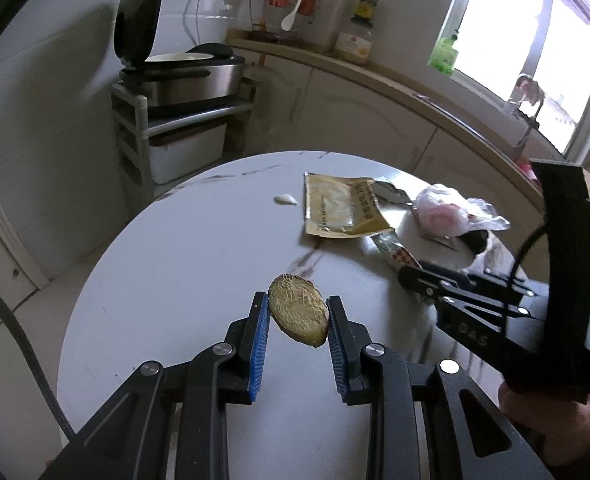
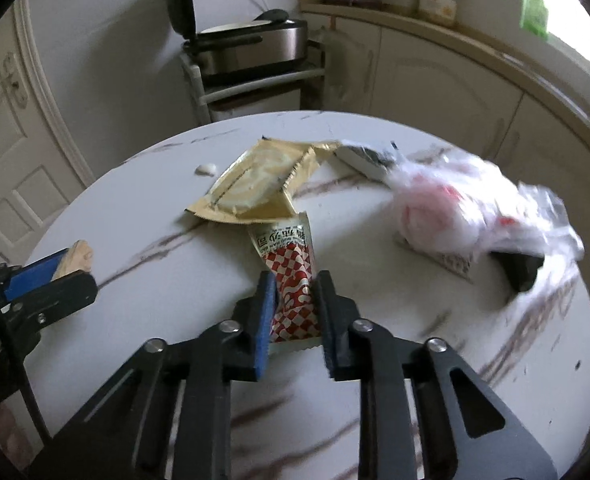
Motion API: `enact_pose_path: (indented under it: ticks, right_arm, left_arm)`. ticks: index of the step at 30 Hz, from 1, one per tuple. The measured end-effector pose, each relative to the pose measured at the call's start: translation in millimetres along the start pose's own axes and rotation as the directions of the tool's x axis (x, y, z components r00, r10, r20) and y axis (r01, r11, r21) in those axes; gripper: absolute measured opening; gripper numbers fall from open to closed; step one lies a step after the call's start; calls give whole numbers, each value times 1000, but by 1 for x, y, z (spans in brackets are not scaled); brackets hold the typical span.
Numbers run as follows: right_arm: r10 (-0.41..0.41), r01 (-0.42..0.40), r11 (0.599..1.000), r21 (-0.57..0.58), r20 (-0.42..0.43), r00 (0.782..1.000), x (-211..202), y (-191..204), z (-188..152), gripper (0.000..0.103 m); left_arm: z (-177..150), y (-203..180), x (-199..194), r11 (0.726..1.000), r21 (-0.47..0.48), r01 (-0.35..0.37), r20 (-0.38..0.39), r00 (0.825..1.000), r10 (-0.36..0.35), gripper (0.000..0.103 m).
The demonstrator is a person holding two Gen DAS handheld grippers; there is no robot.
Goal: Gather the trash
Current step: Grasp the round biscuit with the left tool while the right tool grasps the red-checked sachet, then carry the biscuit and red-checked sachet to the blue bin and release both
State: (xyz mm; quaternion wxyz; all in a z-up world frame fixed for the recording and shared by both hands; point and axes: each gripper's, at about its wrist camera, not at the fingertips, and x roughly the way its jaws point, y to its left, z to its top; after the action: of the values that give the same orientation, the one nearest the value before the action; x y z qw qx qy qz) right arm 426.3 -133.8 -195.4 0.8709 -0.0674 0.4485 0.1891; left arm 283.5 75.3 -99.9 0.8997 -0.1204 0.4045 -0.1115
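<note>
My left gripper (image 1: pixel 298 304) is shut on a brown oval slice of ginger (image 1: pixel 298 309) and holds it above the white marble table (image 1: pixel 175 264). In the right wrist view the left gripper (image 2: pixel 67 260) shows at the left edge with the slice (image 2: pixel 77 256). My right gripper (image 2: pixel 295 284) is shut on a red-and-white checkered wrapper (image 2: pixel 293 276), also seen in the left wrist view (image 1: pixel 399 256). A gold packet (image 2: pixel 255 184) lies behind it. A crumpled clear plastic bag with pink inside (image 2: pixel 455 208) lies to the right.
A small white scrap (image 2: pixel 206 169) lies at the table's far left. A black object (image 2: pixel 519 270) sits under the bag. A silver-and-black wrapper (image 2: pixel 365 158) lies behind the gold packet. A rice cooker on a shelf (image 1: pixel 191 76) and kitchen cabinets (image 1: pixel 355 108) stand beyond the table.
</note>
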Motion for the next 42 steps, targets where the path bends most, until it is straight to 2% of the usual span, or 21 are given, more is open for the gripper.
enact_pose_path:
  ticks: [5, 13, 25, 32, 35, 39, 42]
  right_arm:
    - [90, -89, 991, 96, -1, 996, -18, -22, -22, 12]
    - [153, -158, 970, 183, 40, 987, -54, -47, -60, 12]
    - [127, -173, 948, 266, 180, 975, -135, -79, -94, 12]
    - [54, -145, 930, 338, 264, 963, -192, -112, -130, 12]
    - [9, -126, 917, 379, 296, 955, -217, -132, -149, 12]
    - [-66, -94, 890, 447, 329, 942, -251, -164, -179, 12]
    - [-134, -65, 856, 514, 340, 931, -274, -190, -208, 12]
  left_arm:
    - [-1, -9, -9, 1000, 8, 9, 5, 1000, -9, 24]
    - [-7, -33, -26, 999, 45, 26, 13, 1000, -27, 24]
    - [-20, -96, -62, 985, 161, 58, 37, 997, -65, 24]
    - [-33, -162, -76, 954, 275, 117, 30, 991, -130, 24]
    - [-39, -196, -80, 932, 330, 148, 20, 986, -164, 24]
    - [-49, -246, -82, 894, 400, 204, 0, 975, -222, 24]
    - [-59, -290, -80, 850, 457, 262, -29, 959, -281, 24]
